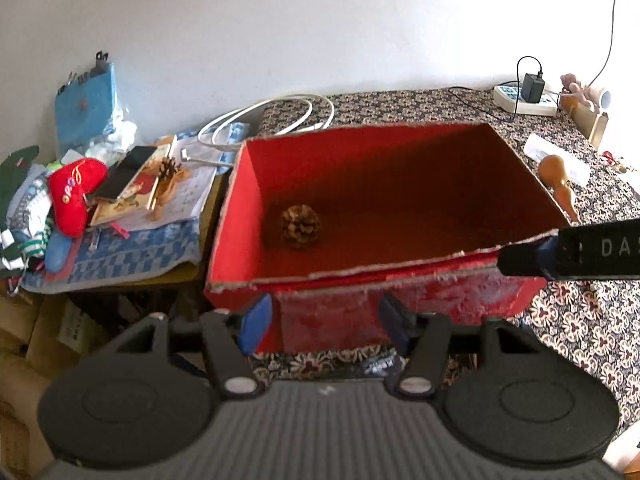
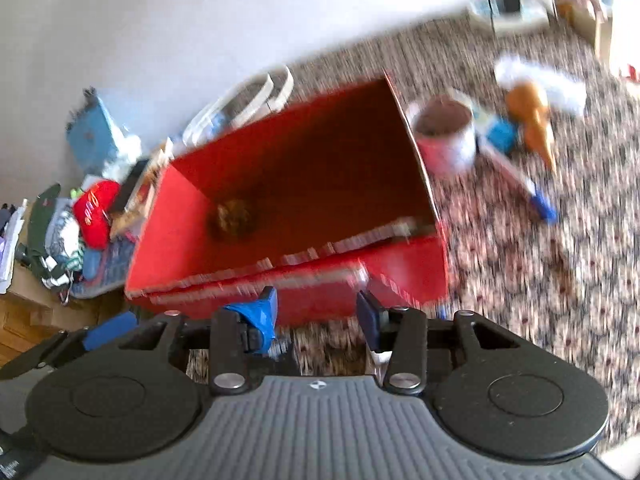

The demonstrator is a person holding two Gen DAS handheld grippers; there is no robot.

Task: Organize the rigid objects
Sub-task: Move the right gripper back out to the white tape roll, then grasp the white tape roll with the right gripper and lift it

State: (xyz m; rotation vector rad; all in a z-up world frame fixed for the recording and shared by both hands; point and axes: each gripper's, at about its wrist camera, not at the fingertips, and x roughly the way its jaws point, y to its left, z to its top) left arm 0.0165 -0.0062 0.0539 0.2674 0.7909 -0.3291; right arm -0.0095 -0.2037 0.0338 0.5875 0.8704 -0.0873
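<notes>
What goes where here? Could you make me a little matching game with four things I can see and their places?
Things:
1. pine cone
2. gourd
3. red plush heart
4. charger

Places:
A. plugged into the power strip
B. on the cluttered side table
C. inside the red box
D. on the patterned cloth, right of the box

Pairs: 1-C, 2-D, 3-B, 4-A

The open cardboard box [image 1: 372, 184] is red inside and out, its torn rim showing pale grey board. A brown, pale-tipped pine cone [image 1: 300, 226] lies in it. The tablecloth [image 1: 580, 320] carries a dark brown and cream floral print. The smooth gourd [image 1: 557, 184] is tan-orange. A plush heart [image 1: 74, 192] is red with yellow stitching. The checked cloth [image 1: 132, 252] is blue and white. The mug [image 2: 444, 136] is white and red outside, brown within.
</notes>
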